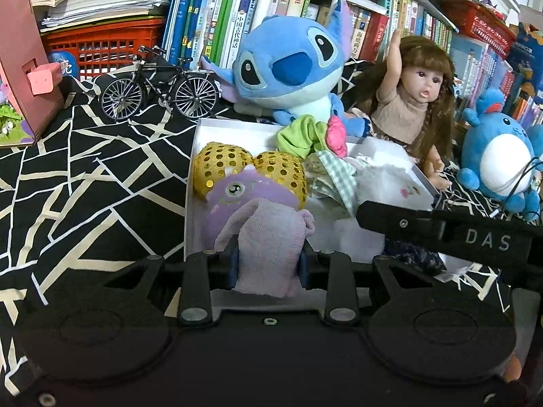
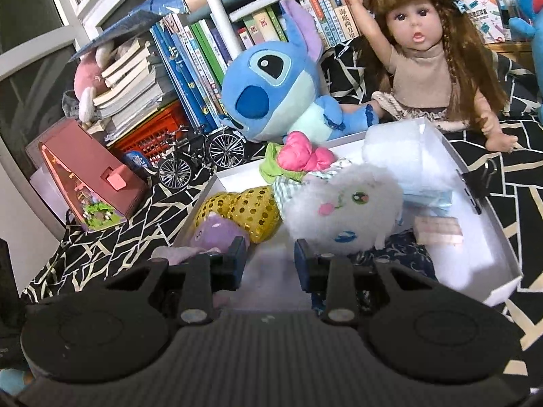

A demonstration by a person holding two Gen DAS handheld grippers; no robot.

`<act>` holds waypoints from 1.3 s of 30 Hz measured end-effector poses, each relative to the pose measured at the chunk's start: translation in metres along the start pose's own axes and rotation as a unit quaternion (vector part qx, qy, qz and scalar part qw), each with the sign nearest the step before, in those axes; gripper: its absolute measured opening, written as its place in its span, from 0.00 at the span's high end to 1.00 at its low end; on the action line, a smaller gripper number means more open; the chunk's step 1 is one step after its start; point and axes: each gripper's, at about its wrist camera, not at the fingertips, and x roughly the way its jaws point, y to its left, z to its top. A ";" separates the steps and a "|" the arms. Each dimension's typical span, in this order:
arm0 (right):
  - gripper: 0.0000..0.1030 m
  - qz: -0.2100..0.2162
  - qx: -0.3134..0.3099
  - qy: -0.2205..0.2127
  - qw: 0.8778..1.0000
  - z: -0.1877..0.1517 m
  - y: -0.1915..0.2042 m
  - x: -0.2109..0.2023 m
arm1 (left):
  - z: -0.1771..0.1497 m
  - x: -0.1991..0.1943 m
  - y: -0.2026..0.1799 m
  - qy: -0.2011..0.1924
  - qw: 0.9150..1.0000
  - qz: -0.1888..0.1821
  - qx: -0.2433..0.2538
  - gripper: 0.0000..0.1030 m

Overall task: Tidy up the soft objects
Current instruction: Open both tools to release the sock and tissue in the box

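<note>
Left claw (image 1: 268,268) is clamped on a pale lilac cloth (image 1: 268,237), the fabric bunched between its blue pads at the near edge of the white box (image 1: 237,129). Just behind that cloth sits a purple plush (image 1: 242,191), leaning against a gold sequin toy (image 1: 251,169) in the box's left part. Over on the other side, the right claw (image 2: 270,259) hangs with its fingers apart and nothing between them, low over the box's near floor, a white fluffy plush (image 2: 342,208) just beyond its right fingertip. A pink and green soft toy (image 2: 298,157) lies further back in the box, with a checked cloth (image 1: 334,173) beside it and a folded white towel (image 2: 400,149) against the far right wall. The box rests on a black worktop cover (image 1: 85,176) with pale lines. Behind it stand a blue plush (image 1: 292,68) and a doll (image 1: 417,101), a model bicycle (image 1: 159,84) off to the left
</note>
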 end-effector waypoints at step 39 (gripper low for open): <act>0.60 -0.010 -0.017 -0.012 1.000 -0.004 0.001 -0.014 | 0.000 0.002 -0.004 -0.027 0.999 0.024 0.023 0.41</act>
